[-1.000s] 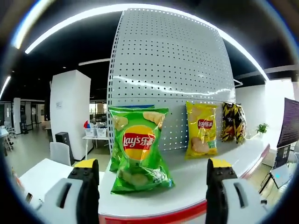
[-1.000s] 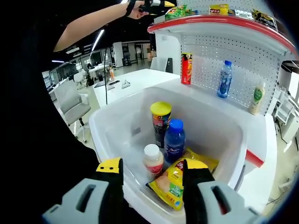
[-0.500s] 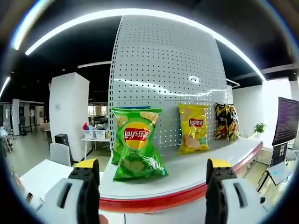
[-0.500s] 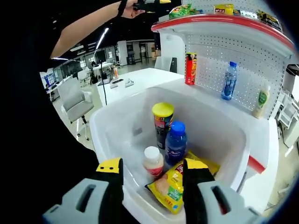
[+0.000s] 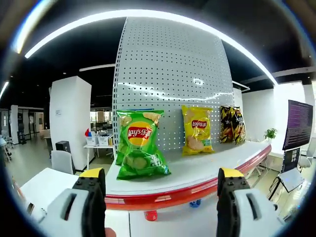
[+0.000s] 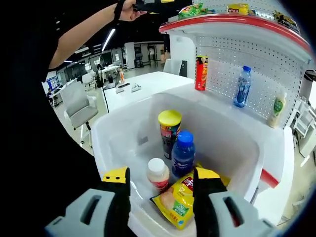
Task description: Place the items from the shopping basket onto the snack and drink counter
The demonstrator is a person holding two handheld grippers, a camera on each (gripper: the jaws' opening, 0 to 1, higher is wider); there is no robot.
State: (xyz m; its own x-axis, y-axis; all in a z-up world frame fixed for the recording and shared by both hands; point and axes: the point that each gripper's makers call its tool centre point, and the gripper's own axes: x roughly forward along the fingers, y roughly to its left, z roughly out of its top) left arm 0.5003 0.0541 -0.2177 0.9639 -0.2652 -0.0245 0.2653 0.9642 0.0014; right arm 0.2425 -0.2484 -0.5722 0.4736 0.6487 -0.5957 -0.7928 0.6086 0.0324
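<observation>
Pulled back since a second ago, my left gripper (image 5: 161, 205) now sees the green chip bag (image 5: 140, 150) smaller on the red-edged top shelf (image 5: 197, 170), jaws spread and holding nothing. My right gripper (image 6: 161, 197) hangs spread over the white basket (image 6: 106, 129), above the yellow snack pack (image 6: 178, 200), white bottle (image 6: 158, 173), blue bottle (image 6: 182, 153) and yellow-lidded can (image 6: 169, 127).
</observation>
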